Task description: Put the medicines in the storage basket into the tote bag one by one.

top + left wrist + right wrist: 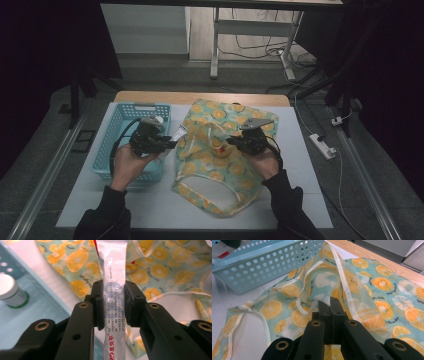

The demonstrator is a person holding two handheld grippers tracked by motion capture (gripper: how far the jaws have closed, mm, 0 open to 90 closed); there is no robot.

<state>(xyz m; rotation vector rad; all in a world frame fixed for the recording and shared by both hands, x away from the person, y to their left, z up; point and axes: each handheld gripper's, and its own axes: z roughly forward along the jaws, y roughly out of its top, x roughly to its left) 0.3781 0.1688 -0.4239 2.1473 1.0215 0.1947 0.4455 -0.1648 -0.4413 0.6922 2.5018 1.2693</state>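
Observation:
A white squeeze tube (112, 270) with red print stands between the jaws of my left gripper (113, 305), which is shut on its lower half. In the high view this gripper (170, 144) holds the tube (176, 134) over the gap between the blue basket (137, 106) and the orange-print cloth bag (220, 170). My right gripper (234, 141) rests on the middle of the bag. Its jaws (330, 306) are shut on a fold of the bag's fabric (382, 287), which rises in a tent towards them.
A small white-capped bottle (11, 291) stands inside the basket (30, 315). The perforated basket wall (269, 267) lies left of the bag. A white mat (300, 165) covers the wooden table (200, 97). A power strip (322, 145) lies on the floor at the right.

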